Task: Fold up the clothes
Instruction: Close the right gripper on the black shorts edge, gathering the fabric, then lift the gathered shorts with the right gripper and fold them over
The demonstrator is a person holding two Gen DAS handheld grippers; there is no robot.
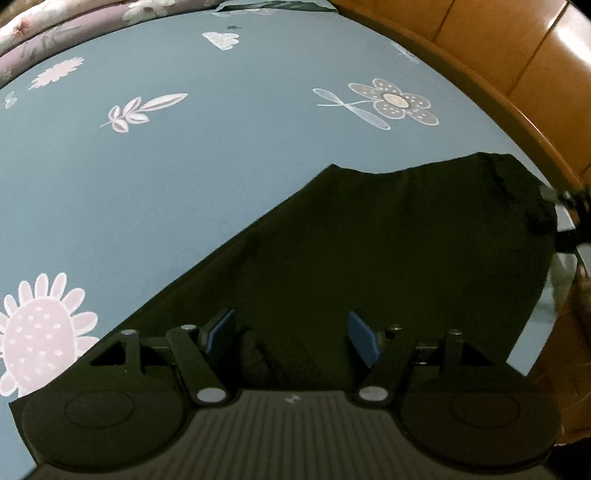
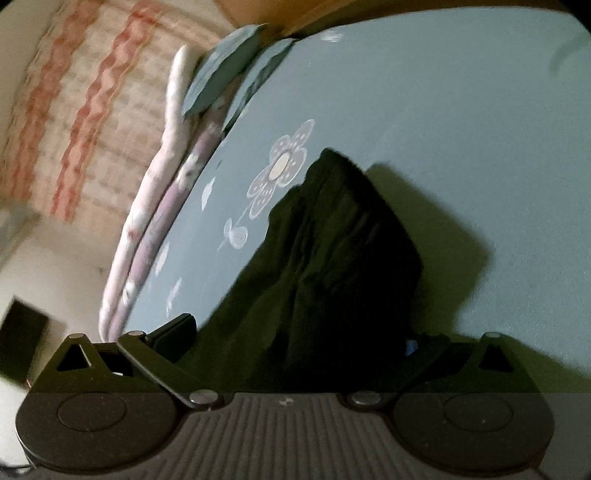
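Black cloth garment (image 1: pixel 388 243) on blue flower-printed bedsheet (image 1: pixel 184 177)
It lies near the sheet's right edge, beside the brown wooden bed frame (image 1: pixel 517 74); pink floral quilt (image 1: pixel 44 26) behind

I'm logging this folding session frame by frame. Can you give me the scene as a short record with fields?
surface: blue floral bedsheet
garment: black cloth, lying flat near the bed's wooden edge
left gripper: open, above the cloth, nothing between the pads
right gripper: bunched black cloth rises between its fingers; grip unclear
background: pink quilt, blue pillows
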